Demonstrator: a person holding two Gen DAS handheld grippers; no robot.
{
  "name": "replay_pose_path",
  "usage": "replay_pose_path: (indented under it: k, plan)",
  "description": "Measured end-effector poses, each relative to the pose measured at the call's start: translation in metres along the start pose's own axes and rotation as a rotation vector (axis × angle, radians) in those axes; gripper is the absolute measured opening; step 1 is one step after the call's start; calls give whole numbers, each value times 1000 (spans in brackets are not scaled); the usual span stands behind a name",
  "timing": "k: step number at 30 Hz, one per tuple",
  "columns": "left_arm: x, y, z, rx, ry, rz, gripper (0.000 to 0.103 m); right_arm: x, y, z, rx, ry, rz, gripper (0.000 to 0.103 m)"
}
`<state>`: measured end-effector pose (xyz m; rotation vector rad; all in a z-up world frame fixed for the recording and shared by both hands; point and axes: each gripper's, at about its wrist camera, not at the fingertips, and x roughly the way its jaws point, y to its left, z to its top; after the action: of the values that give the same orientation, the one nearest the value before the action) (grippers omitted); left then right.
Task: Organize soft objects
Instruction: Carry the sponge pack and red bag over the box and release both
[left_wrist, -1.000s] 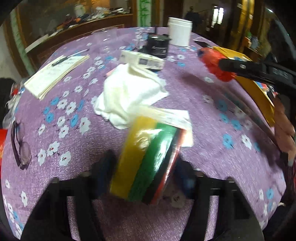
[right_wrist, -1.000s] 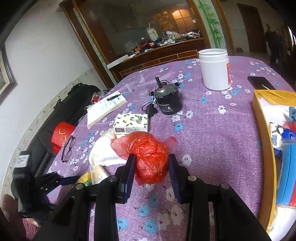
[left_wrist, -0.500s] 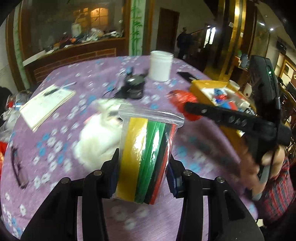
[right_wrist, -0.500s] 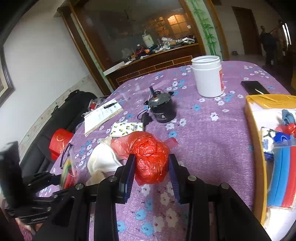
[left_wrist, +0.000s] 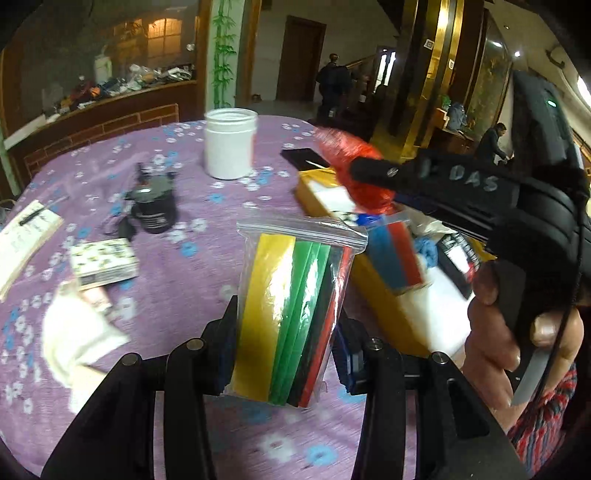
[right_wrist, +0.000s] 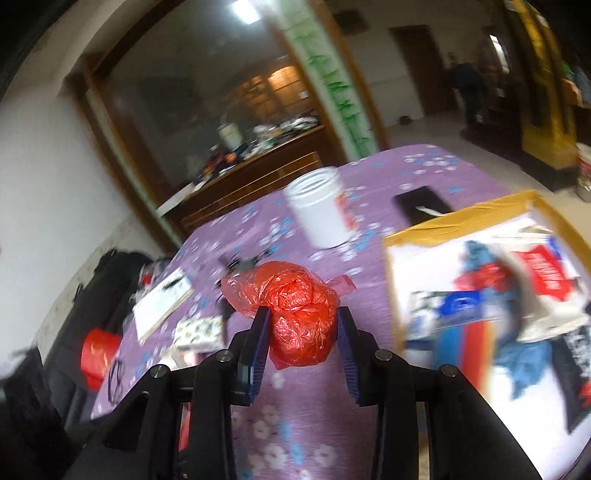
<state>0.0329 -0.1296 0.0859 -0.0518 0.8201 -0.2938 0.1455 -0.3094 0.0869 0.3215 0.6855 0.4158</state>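
Observation:
My left gripper is shut on a clear zip bag of yellow, green, black and red strips, held upright above the purple flowered tablecloth. My right gripper is shut on a crumpled red plastic bag; in the left wrist view the red plastic bag hangs over the near corner of the yellow-rimmed box. The yellow-rimmed box holds blue cloth, blue and red strips and printed packets. A white cloth lies on the tablecloth at the left.
A white jar, a black motor, a patterned tissue pack, a notebook with a pen and a black phone lie on the table. A hand grips the right tool. People stand in the far doorway.
Both grippers rose and swung right toward the yellow-rimmed box, each keeping its load. The strip bag left the tablecloth by the white cloth. The red bag now hangs at the box's edge.

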Motion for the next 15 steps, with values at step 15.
replay_pose_path:
  k: [15]
  plan:
    - [59,-83,16,-24,16,-63,41,-38,-88,31,142,-145,-188,37]
